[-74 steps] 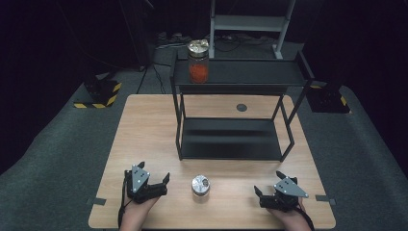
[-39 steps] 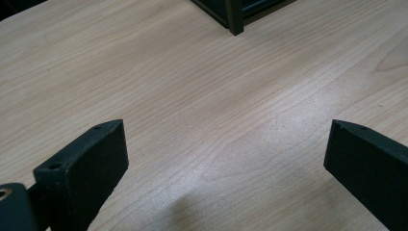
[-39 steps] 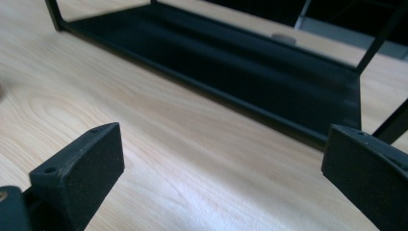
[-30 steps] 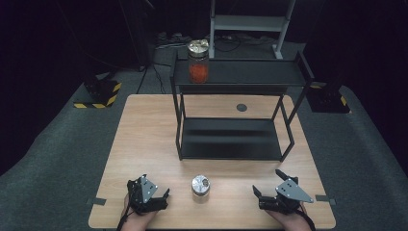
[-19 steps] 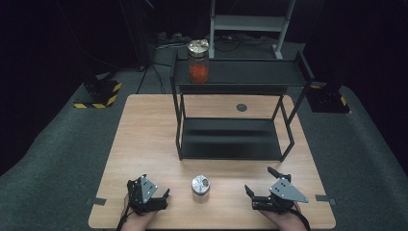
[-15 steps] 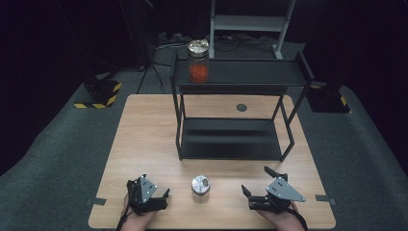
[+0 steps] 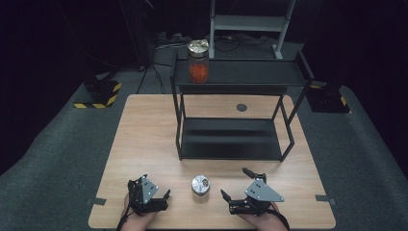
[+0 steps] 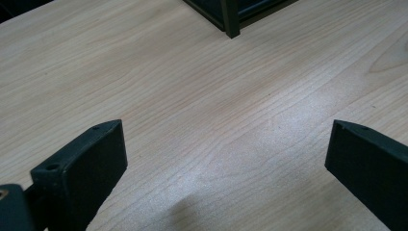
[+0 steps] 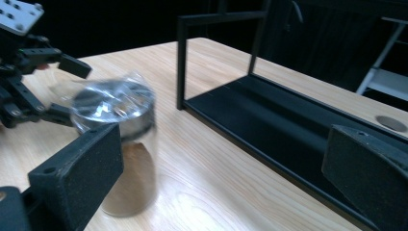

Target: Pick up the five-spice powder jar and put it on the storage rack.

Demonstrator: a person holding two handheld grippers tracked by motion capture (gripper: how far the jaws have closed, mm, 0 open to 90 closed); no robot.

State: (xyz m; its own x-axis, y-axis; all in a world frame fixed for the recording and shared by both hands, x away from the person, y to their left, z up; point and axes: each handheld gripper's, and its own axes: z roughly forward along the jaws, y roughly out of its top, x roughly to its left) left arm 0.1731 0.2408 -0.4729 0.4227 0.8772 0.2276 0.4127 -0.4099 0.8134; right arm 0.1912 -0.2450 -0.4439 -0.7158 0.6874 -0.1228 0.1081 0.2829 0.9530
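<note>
A small jar (image 7: 200,186) with a shiny metal lid stands on the wooden table (image 7: 144,134) near its front edge. In the right gripper view the same jar (image 9: 120,144) looks blurred, just beyond my left-hand jaw. My right gripper (image 7: 235,183) is open, right of the jar, jaws pointing toward it without touching. My left gripper (image 7: 155,186) is open on the jar's left, a short gap away. Over bare wood, the left gripper (image 8: 226,144) has nothing between its jaws. The right gripper (image 9: 221,159) is spread wide.
A black two-level rack (image 7: 231,144) stands mid-table, with a tall jar of red contents (image 7: 198,67) on its top shelf. The rack's lower shelf (image 9: 288,125) is close ahead of the right gripper. A round hole (image 7: 241,107) sits in the table behind the rack.
My right gripper has slid left toward the small jar and turned its jaws to face it. The left gripper dropped slightly toward the table's front edge earlier and has since held still.
</note>
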